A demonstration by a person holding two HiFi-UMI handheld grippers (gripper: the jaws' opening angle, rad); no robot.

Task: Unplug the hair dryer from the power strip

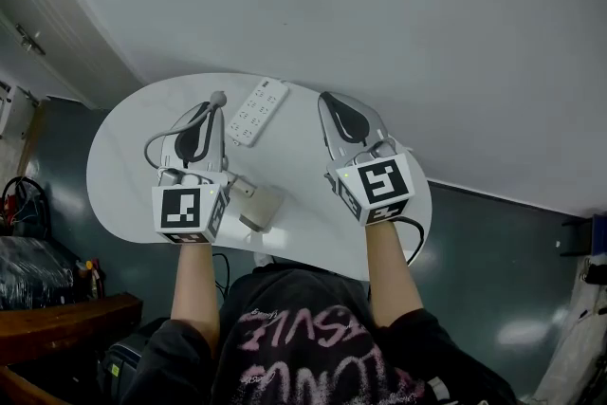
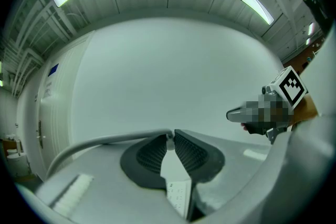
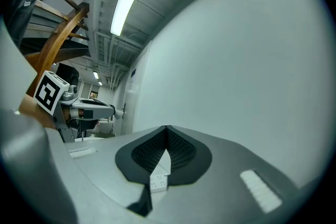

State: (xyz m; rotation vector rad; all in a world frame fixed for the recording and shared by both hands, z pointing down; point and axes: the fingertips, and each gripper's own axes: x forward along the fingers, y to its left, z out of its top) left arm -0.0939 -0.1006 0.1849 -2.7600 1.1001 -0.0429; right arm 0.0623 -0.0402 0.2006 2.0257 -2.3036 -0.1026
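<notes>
On the table (image 1: 123, 180), my left claw (image 2: 168, 139) pinches the cord (image 2: 94, 141) of the dryer (image 1: 258, 206), plug apparently already off the strip (image 1: 256, 111); my right claw (image 3: 166, 136) hangs closed and empty, unneeded.

The table (image 1: 123, 175) and the power strip (image 1: 256, 112) are seen in white, the cord (image 2: 108, 138) in grey. Black ribbed pads are set into the grey left gripper (image 1: 204, 109) and right gripper (image 1: 327, 100); black square markers on white are borne by both. Pink lettering is printed on the black shirt (image 1: 303, 337).
</notes>
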